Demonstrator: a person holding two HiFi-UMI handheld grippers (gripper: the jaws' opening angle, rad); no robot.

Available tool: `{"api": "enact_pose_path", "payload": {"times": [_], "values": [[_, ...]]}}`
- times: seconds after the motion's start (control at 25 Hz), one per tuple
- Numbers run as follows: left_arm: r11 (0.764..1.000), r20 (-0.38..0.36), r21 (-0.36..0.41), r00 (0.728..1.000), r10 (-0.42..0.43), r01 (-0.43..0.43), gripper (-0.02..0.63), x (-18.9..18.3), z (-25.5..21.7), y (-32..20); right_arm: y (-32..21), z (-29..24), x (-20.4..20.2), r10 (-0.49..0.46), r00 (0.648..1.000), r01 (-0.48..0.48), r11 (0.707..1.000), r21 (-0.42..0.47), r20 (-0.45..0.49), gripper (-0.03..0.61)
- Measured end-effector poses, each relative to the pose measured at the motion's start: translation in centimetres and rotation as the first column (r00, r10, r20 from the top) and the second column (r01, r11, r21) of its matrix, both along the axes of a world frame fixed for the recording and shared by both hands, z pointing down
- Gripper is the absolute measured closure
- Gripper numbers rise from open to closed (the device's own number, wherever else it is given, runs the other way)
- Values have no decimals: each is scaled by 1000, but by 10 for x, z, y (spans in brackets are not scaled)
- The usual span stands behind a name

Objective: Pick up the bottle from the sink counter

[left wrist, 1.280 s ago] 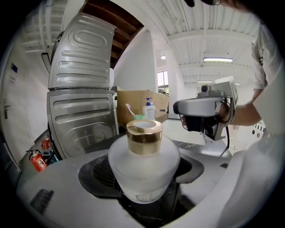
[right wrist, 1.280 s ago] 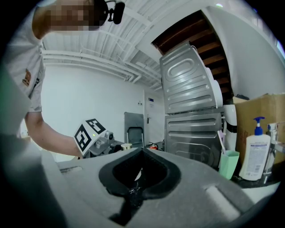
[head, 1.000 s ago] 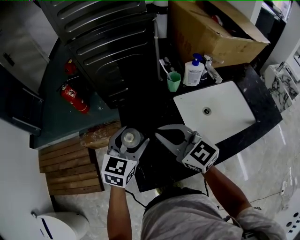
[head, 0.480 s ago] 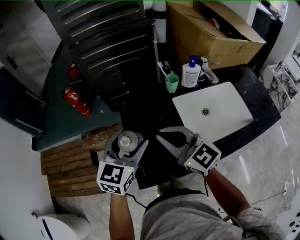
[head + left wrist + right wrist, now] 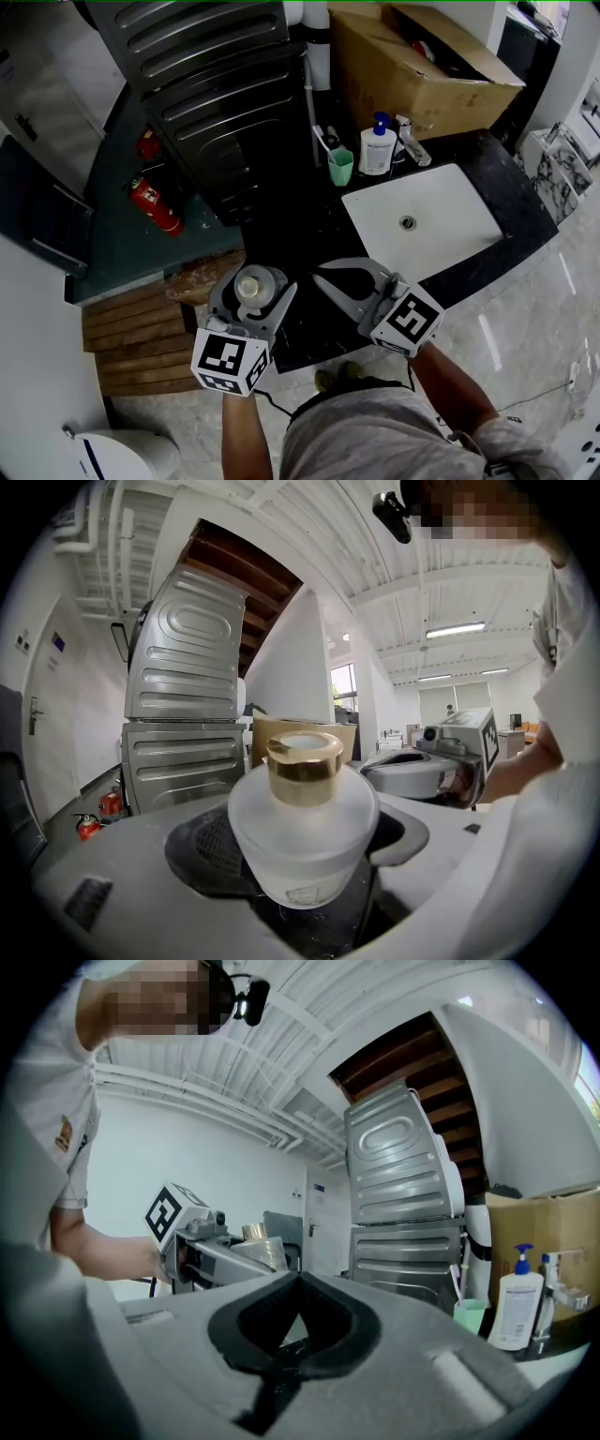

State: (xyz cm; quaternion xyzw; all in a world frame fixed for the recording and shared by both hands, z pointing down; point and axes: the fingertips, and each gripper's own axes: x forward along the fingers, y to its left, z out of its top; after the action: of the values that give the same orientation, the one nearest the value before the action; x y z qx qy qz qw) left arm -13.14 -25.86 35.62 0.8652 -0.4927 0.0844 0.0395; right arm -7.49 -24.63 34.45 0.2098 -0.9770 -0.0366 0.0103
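Observation:
A squat frosted bottle [image 5: 251,285] with a gold cap sits upright between the jaws of my left gripper [image 5: 253,277], which is shut on it and holds it off the black counter [image 5: 309,225], near the counter's front left corner. The left gripper view shows the bottle [image 5: 302,829] filling the wide-set jaws of that gripper [image 5: 302,864]. My right gripper [image 5: 321,273] hovers just to the right at the same height, shut with nothing in it. In the right gripper view its tips [image 5: 298,1284] meet, and the left gripper [image 5: 202,1241] with the bottle [image 5: 260,1249] shows at the left.
At the back of the counter stand a white pump bottle [image 5: 378,146], a green cup [image 5: 340,168] with a toothbrush and a tap, behind a white sink [image 5: 450,234]. A cardboard box [image 5: 422,66] lies beyond. Stacked metal machines [image 5: 206,94] stand on the left, a fire extinguisher [image 5: 155,206] on the floor.
Both grippers have risen a little toward the camera. The bottle has stayed in the left gripper's jaws, and the right gripper has stayed shut.

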Motion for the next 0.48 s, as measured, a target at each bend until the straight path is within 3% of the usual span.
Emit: {"api": "enact_pose_path", "payload": {"times": [0.48], "values": [[1000,2,8,1000,4,-4,284,4,-4,6,5,-1,1,-2,1000,2,1000,8,-2,578]]}}
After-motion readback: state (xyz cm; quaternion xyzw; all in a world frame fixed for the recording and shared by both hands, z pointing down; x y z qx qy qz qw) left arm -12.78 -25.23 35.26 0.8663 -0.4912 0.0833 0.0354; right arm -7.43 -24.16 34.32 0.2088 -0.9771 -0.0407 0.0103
